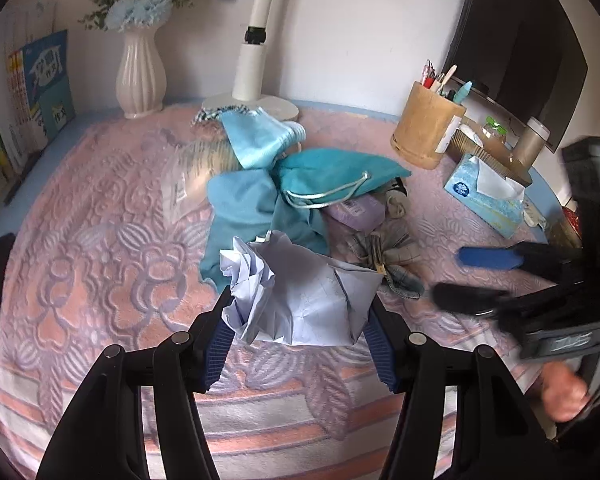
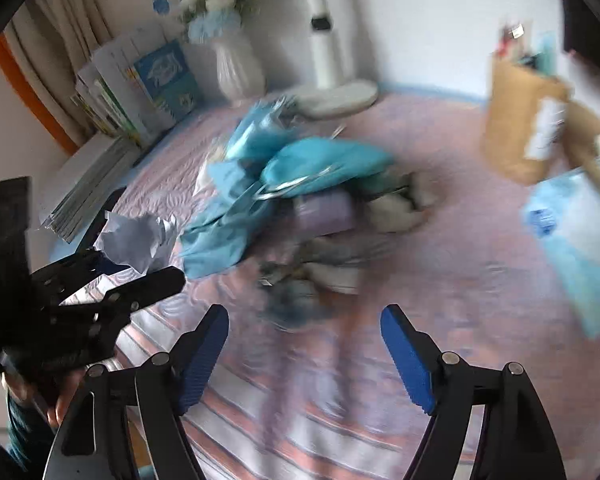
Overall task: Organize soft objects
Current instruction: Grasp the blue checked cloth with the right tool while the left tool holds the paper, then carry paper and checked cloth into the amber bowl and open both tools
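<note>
Surface (image 1: 80, 216): covered by a pink and lavender embossed floral cloth with striped border, set against a white wall. Along the back stand a ribbed white ceramic vase (image 1: 140, 76) of blue and white flowers, a white lamp base and stem (image 1: 252, 80), and a row of upright books (image 1: 40, 88) at far left. At right: round wooden pen holder (image 1: 428, 128), light blue tissue box (image 1: 486, 196), dark monitor (image 1: 516, 40) behind.

Soft pile mid-surface: teal drawstring cloth bag (image 1: 332, 176) lying over a light blue folded cloth (image 1: 260, 140) and a larger teal cloth (image 1: 244, 208); a lavender packet (image 1: 356, 210) and a grey checked cloth (image 1: 392, 256) just beside them on the right.

Left tool (image 1: 300, 320): blue pads pressed on either side of a crumpled white paper sheet (image 1: 296, 300), which sits between the pile and the near edge.

Right tool (image 2: 305, 350): fingers spread wide, nothing between them, hovering over the striped border near the grey cloth.

Left wrist view only: sharp detail of the pens, the bag's white cord, the monitor, and the right tool entering from the right side with a hand behind it.

Right wrist view only: heavily blurred; shows a curtain (image 2: 60, 20) and orange strip at far left, a flat stack of papers (image 2: 88, 184) below the books, and the left tool from the side with the paper in its grip.
</note>
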A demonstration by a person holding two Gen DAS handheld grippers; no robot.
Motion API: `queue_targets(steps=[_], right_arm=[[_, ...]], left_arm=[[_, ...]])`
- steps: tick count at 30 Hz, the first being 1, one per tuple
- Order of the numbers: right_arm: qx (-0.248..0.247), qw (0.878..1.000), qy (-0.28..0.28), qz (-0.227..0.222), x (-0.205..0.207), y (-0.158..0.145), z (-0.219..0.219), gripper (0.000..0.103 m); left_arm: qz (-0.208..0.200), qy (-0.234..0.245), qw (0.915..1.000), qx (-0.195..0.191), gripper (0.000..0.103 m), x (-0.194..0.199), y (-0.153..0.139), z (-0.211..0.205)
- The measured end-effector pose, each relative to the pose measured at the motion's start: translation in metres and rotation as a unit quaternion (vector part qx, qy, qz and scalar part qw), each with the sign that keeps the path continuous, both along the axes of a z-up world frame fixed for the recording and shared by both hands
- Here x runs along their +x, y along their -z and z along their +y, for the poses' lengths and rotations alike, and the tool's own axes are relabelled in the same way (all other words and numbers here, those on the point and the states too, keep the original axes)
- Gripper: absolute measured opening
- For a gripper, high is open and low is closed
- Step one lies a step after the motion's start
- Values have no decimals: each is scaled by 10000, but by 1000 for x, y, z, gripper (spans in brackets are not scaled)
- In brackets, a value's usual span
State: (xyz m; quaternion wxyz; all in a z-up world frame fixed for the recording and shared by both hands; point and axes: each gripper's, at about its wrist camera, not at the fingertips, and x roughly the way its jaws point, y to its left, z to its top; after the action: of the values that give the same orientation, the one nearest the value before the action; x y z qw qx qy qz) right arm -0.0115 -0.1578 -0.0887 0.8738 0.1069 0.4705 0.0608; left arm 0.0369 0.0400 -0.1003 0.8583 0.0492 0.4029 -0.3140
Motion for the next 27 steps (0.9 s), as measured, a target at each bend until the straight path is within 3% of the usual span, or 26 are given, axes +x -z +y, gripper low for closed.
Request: queue_targets(steps=[7, 10, 11, 12, 16, 27], right_arm=[[-295, 9976, 488, 403, 45, 33, 27, 72], [-677, 9956, 541, 344, 44, 35, 33, 54], [-726, 9956, 497, 321, 41, 33, 33, 36], [-706, 9961, 463, 272, 36, 32, 29, 26], [-354, 9983, 433, 181, 15, 28, 3, 23], [-411, 9929, 1083, -277, -32, -22, -68, 23]], left_arm=[[93, -250, 9996, 90, 57, 7, 1, 13], [107, -262, 9996, 99, 57, 10, 2, 12], [98, -243, 9996, 95, 57, 9, 1, 12], [78, -203, 9997, 89, 57, 10, 0, 9], [13, -40, 10000, 86, 57, 10, -6, -5], [-533, 664, 9964, 40, 57, 20, -51, -78]])
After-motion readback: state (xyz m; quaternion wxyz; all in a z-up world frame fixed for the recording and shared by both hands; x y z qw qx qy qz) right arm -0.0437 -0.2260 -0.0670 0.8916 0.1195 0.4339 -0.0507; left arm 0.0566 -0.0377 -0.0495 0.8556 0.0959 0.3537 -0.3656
